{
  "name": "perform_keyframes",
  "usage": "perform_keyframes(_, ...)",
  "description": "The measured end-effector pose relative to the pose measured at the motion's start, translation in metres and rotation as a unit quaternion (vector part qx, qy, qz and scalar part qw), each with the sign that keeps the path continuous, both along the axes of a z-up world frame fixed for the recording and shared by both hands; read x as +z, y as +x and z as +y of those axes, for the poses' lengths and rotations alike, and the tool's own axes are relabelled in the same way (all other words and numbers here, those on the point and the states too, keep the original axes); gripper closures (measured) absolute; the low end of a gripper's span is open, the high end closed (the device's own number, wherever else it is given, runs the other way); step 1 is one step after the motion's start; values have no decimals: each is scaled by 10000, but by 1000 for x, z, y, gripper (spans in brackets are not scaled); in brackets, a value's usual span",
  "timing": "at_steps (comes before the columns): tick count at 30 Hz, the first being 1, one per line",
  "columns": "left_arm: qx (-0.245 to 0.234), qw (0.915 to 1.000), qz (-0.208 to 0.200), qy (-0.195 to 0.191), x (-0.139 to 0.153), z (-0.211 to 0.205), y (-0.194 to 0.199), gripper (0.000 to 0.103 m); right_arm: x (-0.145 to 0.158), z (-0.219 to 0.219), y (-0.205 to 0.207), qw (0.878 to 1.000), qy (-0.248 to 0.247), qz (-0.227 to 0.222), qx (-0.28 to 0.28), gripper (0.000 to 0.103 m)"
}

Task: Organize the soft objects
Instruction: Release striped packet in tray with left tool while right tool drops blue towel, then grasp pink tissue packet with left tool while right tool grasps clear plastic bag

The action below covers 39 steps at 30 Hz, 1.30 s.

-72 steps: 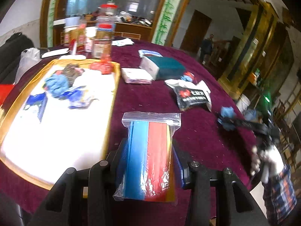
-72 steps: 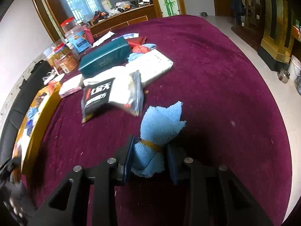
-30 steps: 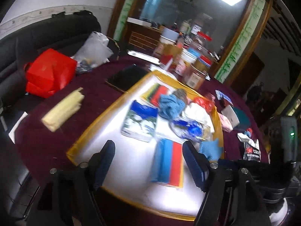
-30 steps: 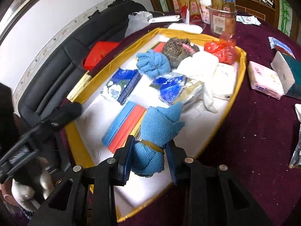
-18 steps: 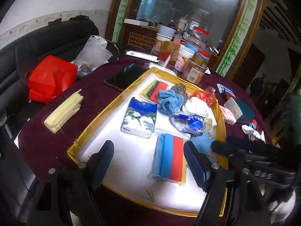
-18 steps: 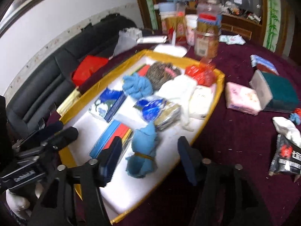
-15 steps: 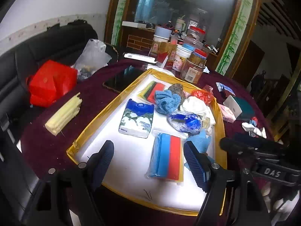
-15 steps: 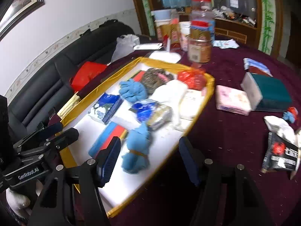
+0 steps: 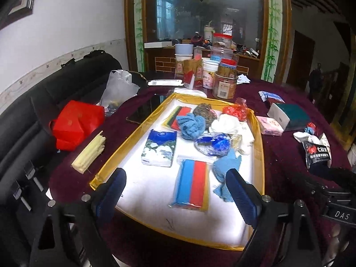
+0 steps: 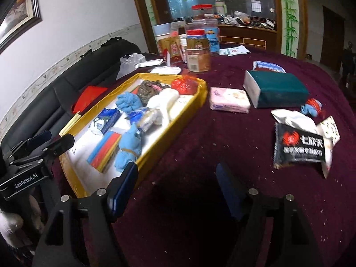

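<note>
The tied blue cloth (image 10: pixel 129 150) lay inside the gold-rimmed tray (image 10: pixel 178 120) beside the bagged blue-and-red sponges (image 9: pixel 192 184), apparently gathered there with the other soft things. Both the left tongs (image 9: pixel 175 194) and right tongs (image 10: pixel 175 184) had just been opening and stood apart, empty, the right over the maroon surface (image 10: pixel 233 138), likely heading for the pink pack (image 10: pixel 229 100)

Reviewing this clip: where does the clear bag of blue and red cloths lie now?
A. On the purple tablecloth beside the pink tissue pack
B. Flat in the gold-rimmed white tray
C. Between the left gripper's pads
B: the clear bag of blue and red cloths lies flat on the gold-rimmed white tray, clear of the open left gripper.
</note>
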State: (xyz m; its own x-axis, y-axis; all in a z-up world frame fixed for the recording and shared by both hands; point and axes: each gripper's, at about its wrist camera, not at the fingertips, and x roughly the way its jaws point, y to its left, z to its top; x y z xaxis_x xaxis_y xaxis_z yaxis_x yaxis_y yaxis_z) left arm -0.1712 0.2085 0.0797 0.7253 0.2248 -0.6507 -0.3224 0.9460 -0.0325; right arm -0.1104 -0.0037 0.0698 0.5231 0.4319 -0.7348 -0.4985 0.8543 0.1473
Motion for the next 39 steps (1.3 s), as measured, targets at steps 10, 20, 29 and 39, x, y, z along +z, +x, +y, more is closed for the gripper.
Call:
perform_keyframes(10, -222, 9995, 92, 223, 2, -28, -1, 9, -5, -24, -10, 9998, 99, 58, -156, 30)
perform_keyframes(20, -330, 9990, 150, 264, 2, -40, -2, 9, -10, -30, -14, 9997, 119, 120, -193, 30)
perform_keyframes(29, -460, 9984, 233, 226, -1, -47, 1, 9, -15, -57, -7, 9988, 210, 143, -419, 30)
perform_keyframes(39, -1677, 9768, 595, -1187, -12, -69, 31, 9, -1, -176, 51, 9765, 836, 4, -1988, 30)
